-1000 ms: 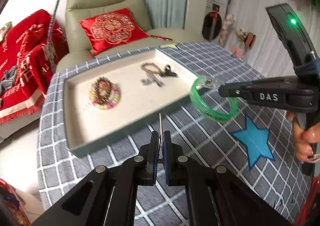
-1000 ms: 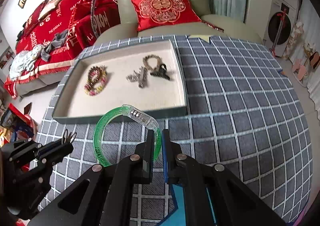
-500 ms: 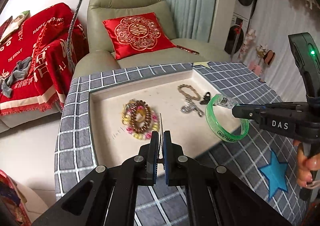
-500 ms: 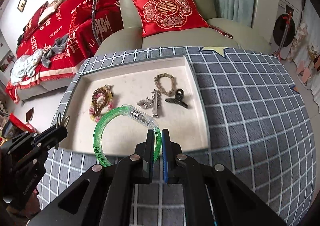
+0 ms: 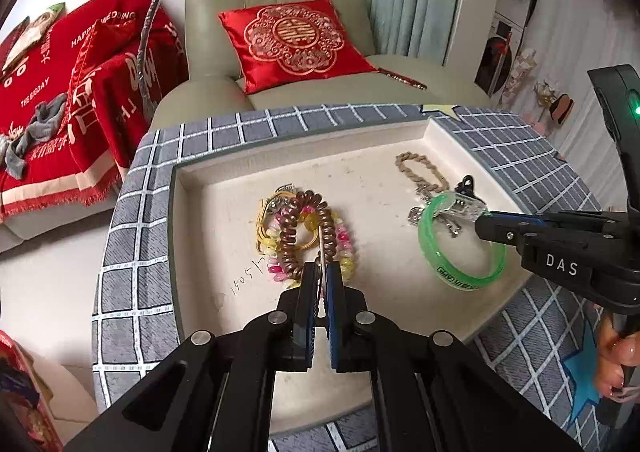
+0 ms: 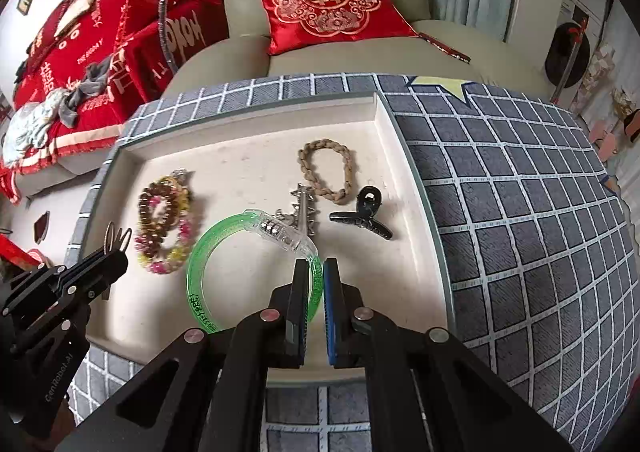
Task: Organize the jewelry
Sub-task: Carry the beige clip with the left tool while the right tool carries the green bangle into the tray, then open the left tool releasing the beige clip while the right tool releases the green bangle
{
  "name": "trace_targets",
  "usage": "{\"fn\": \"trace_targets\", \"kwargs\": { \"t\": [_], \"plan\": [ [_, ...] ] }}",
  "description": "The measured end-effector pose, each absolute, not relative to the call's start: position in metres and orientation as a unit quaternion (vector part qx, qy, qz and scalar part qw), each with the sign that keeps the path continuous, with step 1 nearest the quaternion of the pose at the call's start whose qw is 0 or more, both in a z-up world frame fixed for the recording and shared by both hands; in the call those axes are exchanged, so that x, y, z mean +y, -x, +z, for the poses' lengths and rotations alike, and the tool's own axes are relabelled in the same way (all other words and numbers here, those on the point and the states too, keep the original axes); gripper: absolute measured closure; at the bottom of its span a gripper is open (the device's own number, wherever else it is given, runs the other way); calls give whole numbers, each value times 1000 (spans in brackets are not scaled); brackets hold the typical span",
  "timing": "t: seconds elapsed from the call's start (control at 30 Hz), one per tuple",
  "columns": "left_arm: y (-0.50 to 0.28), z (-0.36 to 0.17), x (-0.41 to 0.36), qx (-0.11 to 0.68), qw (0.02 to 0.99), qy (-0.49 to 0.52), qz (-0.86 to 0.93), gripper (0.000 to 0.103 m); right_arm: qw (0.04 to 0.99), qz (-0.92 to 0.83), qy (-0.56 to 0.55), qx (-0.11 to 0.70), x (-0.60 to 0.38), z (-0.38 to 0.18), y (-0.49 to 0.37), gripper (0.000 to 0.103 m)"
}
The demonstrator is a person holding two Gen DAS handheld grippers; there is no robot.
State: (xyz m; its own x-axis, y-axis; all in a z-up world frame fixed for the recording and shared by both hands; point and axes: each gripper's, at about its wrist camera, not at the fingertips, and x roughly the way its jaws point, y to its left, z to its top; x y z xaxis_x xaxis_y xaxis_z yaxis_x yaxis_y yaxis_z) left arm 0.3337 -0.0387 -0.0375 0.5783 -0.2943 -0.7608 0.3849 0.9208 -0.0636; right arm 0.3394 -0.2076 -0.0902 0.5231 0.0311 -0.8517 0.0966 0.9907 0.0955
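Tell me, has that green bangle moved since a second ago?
Yes. The green bangle, clamped in the right gripper, hung over the checked cloth in front of the tray's near wall; now it hangs over the tray floor, near the silver clip.

Both black two-finger tools angle steeply downward. The left tool point(image 5: 320, 276) is clamped on a thin metal hoop, its fingers nearly together. The right tool point(image 6: 316, 276) pinches a translucent green plastic bangle. A hand point(image 5: 616, 364) grips the right tool's handle.
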Motion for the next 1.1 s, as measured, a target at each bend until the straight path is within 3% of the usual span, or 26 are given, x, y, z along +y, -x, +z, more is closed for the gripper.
{"fn": "trace_targets", "kwargs": {
  "t": [0.57, 0.67, 0.73, 1.1],
  "plan": [
    [-338, -57, -49, 424, 887, -96, -154, 83, 864, -22, -48, 501, -204, -109, -346, 93],
    [-336, -56, -50, 421, 889, -103, -148, 83, 865, -19, -54, 498, -204, -107, -344, 76],
    [-335, -55, -50, 418, 891, -104, -145, 83, 870, -17, -58, 489, -204, -102, -341, 49],
    [-327, -34, -46, 391, 906, -97, -129, 83, 892, -21, -89, 442, -215, -68, -315, 47]
  ]
}}
